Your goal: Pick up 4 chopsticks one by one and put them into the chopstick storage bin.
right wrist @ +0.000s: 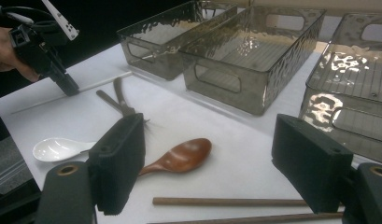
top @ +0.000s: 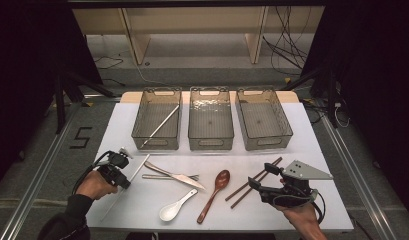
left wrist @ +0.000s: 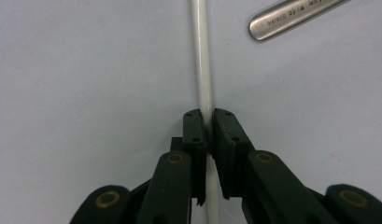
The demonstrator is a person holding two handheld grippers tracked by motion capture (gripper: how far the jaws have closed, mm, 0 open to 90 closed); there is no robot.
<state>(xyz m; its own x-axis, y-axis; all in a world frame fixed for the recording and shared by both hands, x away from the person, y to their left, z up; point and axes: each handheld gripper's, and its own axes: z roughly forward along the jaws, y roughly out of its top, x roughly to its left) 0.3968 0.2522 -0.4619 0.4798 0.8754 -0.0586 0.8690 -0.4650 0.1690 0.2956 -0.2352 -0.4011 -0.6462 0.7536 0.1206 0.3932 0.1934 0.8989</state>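
Here, line by line, is what we see.
Left tongs: in the high view our left tongs (top: 123,181) sit at the left of the bench (top: 312,150); in the left gripper view the left tongs (left wrist: 207,122) are pressed together on the white chopstick (left wrist: 201,60), pinching it between the pads.
White chopstick: we find it lying flat on the bench, running from near the front left edge up towards the left bin (top: 157,120); a metal handle end (left wrist: 291,16) lies just beside it.
Right tongs: our right tongs (top: 257,181) rest at the right of the bench, spread wide in the right gripper view (right wrist: 207,163), with nothing between the pads.
Brown chopsticks: the pair (top: 252,182) lies just under the right tongs.
Other cutlery: we count a knife (top: 174,175), a fork (top: 167,177), a white soup spoon (top: 174,207) and a wooden spoon (top: 214,192) in the middle.
Bins: three clear ones stand side by side at the back; the left one holds a second white chopstick (top: 159,126).
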